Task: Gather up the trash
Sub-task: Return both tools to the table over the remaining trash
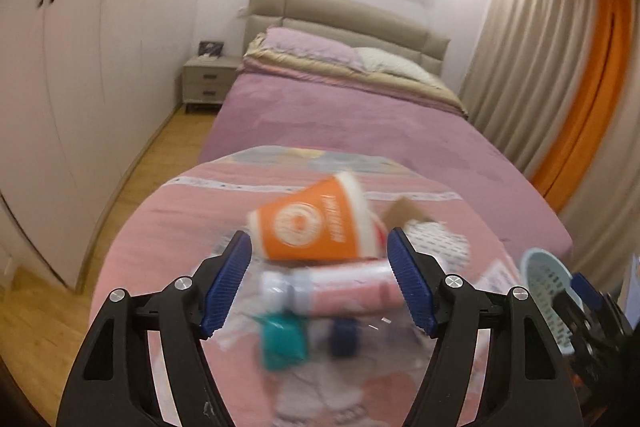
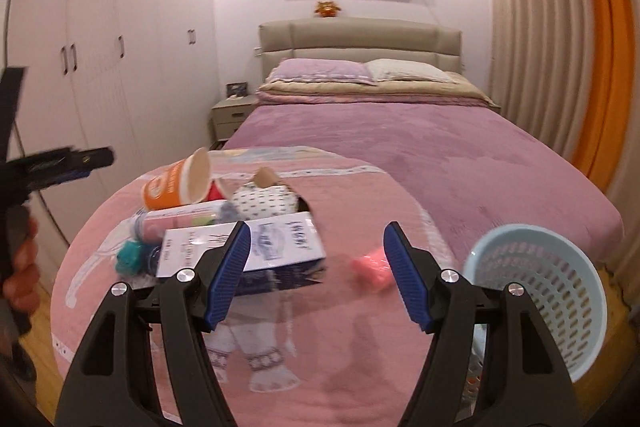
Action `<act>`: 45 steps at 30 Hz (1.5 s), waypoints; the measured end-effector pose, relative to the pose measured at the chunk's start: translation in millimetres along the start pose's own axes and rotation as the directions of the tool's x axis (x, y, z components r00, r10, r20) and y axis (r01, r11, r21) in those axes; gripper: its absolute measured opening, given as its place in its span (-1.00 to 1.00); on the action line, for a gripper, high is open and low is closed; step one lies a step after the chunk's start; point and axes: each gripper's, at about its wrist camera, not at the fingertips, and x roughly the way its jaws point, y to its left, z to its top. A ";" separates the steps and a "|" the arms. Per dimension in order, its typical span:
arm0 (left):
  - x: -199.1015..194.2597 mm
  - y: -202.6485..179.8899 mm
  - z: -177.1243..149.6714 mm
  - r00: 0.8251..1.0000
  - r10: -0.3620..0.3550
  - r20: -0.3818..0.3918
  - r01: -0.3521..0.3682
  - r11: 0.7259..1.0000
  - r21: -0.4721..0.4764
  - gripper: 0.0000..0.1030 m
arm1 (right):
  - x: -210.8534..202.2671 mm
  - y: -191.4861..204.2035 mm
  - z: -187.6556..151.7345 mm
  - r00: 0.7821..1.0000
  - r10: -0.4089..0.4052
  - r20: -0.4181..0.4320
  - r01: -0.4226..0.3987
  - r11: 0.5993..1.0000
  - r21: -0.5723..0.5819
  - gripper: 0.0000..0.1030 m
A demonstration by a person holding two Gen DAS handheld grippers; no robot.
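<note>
Empty hand-held gripper (image 2: 316, 267), laundry-style basket (image 2: 540, 291) beside

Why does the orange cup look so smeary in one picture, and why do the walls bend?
Left wrist view: motion blur smears the orange cup and the bottles below it, while the bed behind stays sharper. Right wrist view: crisper overall, the white box is legible, only the left gripper at the edge is blurred. Both views: fisheye lenses bow the wardrobe and curtains.

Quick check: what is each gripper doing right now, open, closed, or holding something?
Left gripper: open, holding nothing, above the orange cup and trash pile.
Right gripper: open, holding nothing, beside the basket.
</note>
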 end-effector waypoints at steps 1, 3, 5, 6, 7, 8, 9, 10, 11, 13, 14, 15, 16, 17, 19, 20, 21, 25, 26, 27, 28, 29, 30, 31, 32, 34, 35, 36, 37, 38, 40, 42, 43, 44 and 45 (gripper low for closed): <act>4.3 5.3 4.0 1.000 0.005 -0.006 -0.005 1.000 0.001 0.33 | 1.2 3.9 0.2 1.000 0.002 0.001 -0.002 1.000 -0.012 0.27; 20.0 17.2 13.3 0.999 0.020 -0.030 -0.020 1.000 0.006 0.33 | 4.5 8.9 -0.2 1.000 0.008 -0.001 -0.008 1.000 -0.028 0.27; 39.5 28.2 21.6 0.997 -0.007 -0.075 0.007 1.000 -0.002 0.33 | 9.9 12.8 0.2 1.000 0.019 -0.008 -0.019 0.999 -0.029 0.27; 44.7 30.2 22.0 0.996 -0.020 -0.088 0.020 1.000 -0.004 0.33 | 14.6 15.7 1.0 0.999 0.028 -0.018 -0.028 0.999 -0.024 0.27; 55.6 33.7 26.1 0.994 -0.035 -0.105 0.035 0.999 -0.007 0.33 | 17.5 16.5 1.8 0.999 0.036 -0.027 -0.036 0.999 -0.016 0.27; 62.8 36.0 26.5 0.992 -0.040 -0.117 0.039 0.999 -0.008 0.34 | 20.2 17.1 2.9 0.998 0.050 -0.038 -0.050 0.999 -0.004 0.27; 72.8 37.8 27.5 0.989 -0.050 -0.136 0.049 0.999 -0.010 0.34 | 23.4 16.5 5.3 0.995 0.078 -0.054 -0.077 0.997 0.017 0.27; 82.7 39.7 27.8 0.986 -0.069 -0.155 0.067 0.998 -0.020 0.34 | 25.9 17.9 7.3 0.992 0.103 -0.067 -0.101 0.994 0.033 0.27; 89.9 41.4 29.8 0.982 -0.083 -0.167 0.079 0.996 -0.028 0.34 | 26.8 19.6 8.5 0.990 0.118 -0.073 -0.115 0.993 0.038 0.27; 104.7 44.9 30.1 0.978 -0.099 -0.183 0.094 0.995 -0.036 0.34 | 27.7 27.0 12.6 0.989 0.127 -0.073 -0.125 0.992 0.024 0.27; 111.6 45.7 30.4 0.975 -0.109 -0.195 0.103 0.994 -0.040 0.38 | 29.1 33.1 14.8 0.991 0.114 -0.069 -0.114 0.993 0.004 0.27; 118.0 45.3 29.7 0.972 -0.116 -0.206 0.110 0.993 -0.040 0.40 | 31.0 37.0 16.2 0.992 0.107 -0.068 -0.107 0.994 -0.006 0.27; 121.9 43.1 28.8 0.970 -0.122 -0.212 0.116 0.992 -0.038 0.41 | 33.4 40.3 17.6 0.992 0.104 -0.070 -0.105 0.994 -0.013 0.27; 125.2 43.2 28.9 0.967 -0.137 -0.216 0.131 0.991 -0.041 0.42 | 36.1 43.0 18.2 0.992 0.105 -0.073 -0.106 0.994 -0.017 0.27; 130.1 45.9 28.7 0.957 -0.179 -0.228 0.169 0.983 -0.065 0.42 | 45.3 47.0 18.9 0.989 0.111 -0.101 -0.114 0.993 -0.016 0.27; 129.4 49.0 27.2 0.952 -0.195 -0.235 0.182 0.980 -0.079 0.42 | 49.3 48.8 18.5 0.986 0.116 -0.119 -0.119 0.993 -0.017 0.27; 127.4 49.2 25.5 0.951 -0.200 -0.235 0.187 0.979 -0.077 0.42 | 54.2 50.2 17.1 0.982 0.124 -0.142 -0.128 0.992 -0.020 0.27; 112.5 44.3 16.0 0.946 -0.196 -0.256 0.199 0.980 -0.016 0.42 | 64.9 48.2 7.9 0.969 0.133 -0.207 -0.142 0.989 -0.029 0.27; 107.0 42.0 12.2 0.946 -0.189 -0.264 0.198 0.980 0.005 0.42 | 62.5 46.1 6.4 0.969 0.142 -0.204 -0.151 0.988 -0.028 0.27; 102.0 39.2 8.4 0.946 -0.181 -0.270 0.195 0.980 0.025 0.42 | 60.8 44.7 5.1 0.968 0.142 -0.205 -0.152 0.988 -0.037 0.27; 96.3 36.0 4.2 0.945 -0.174 -0.277 0.195 0.980 0.047 0.42 | 58.9 43.5 3.7 0.969 0.139 -0.204 -0.150 0.988 -0.043 0.27; 93.7 34.4 1.9 0.944 -0.171 -0.282 0.194 0.979 0.056 0.42 | 56.8 42.1 2.1 0.970 0.135 -0.204 -0.148 0.988 -0.049 0.27; 91.7 32.9 0.0 0.942 -0.170 -0.290 0.195 0.979 0.062 0.42 | 54.6 40.1 -0.3 0.969 0.138 -0.207 -0.152 0.987 -0.054 0.27; 88.1 31.4 -3.1 0.937 -0.175 -0.302 0.203 0.977 0.065 0.42 | 53.1 38.3 -2.3 0.966 0.145 -0.213 -0.161 0.985 -0.063 0.27; 86.7 29.9 -4.6 0.932 -0.183 -0.311 0.214 0.975 0.065 0.42 | 50.2 35.5 -4.6 0.966 0.143 -0.217 -0.161 0.985 -0.068 0.27; 83.7 24.9 -8.1 0.925 -0.192 -0.327 0.229 0.970 0.077 0.42 | 48.0 30.6 -7.5 0.966 0.131 -0.221 -0.150 0.986 -0.074 0.27; 79.5 21.6 -7.2 0.938 -0.163 -0.306 0.205 0.973 0.110 0.42 | 47.9 28.8 -8.5 0.965 0.134 -0.224 -0.153 0.986 -0.072 0.27; 78.9 20.5 -4.6 0.950 -0.134 -0.283 0.176 0.976 0.129 0.46 | 46.6 25.3 -10.0 0.963 0.145 -0.229 -0.163 0.985 -0.063 0.27; 77.1 20.1 -1.5 0.960 -0.109 -0.257 0.149 0.978 0.144 0.47 | 46.1 21.9 -10.7 0.960 0.155 -0.233 -0.172 0.984 -0.052 0.27; 76.3 22.4 3.0 0.965 -0.100 -0.242 0.136 0.981 0.136 0.51 | 45.7 18.6 -11.8 0.958 0.159 -0.236 -0.174 0.984 -0.044 0.27; 77.4 27.2 8.6 0.963 -0.118 -0.243 0.146 0.984 0.098 0.52 | 44.5 15.0 -13.8 0.959 0.156 -0.239 -0.171 0.984 -0.043 0.29; 76.0 24.2 8.9 0.961 -0.136 -0.241 0.164 0.982 0.097 0.51 | 42.2 12.8 -18.0 0.958 0.155 -0.241 -0.173 0.984 -0.052 0.31; 74.1 19.7 6.5 0.965 -0.125 -0.233 0.155 0.981 0.120 0.51 | 41.1 12.6 -20.3 0.957 0.157 -0.243 -0.175 0.983 -0.056 0.32; 72.7 15.2 3.9 0.968 -0.110 -0.225 0.144 0.980 0.140 0.51 | 40.3 12.3 -23.0 0.956 0.159 -0.247 -0.179 0.982 -0.061 0.33; 71.6 11.9 1.2 0.969 -0.104 -0.223 0.141 0.978 0.153 0.51 | 40.0 11.2 -27.2 0.953 0.158 -0.258 -0.181 0.981 -0.067 0.34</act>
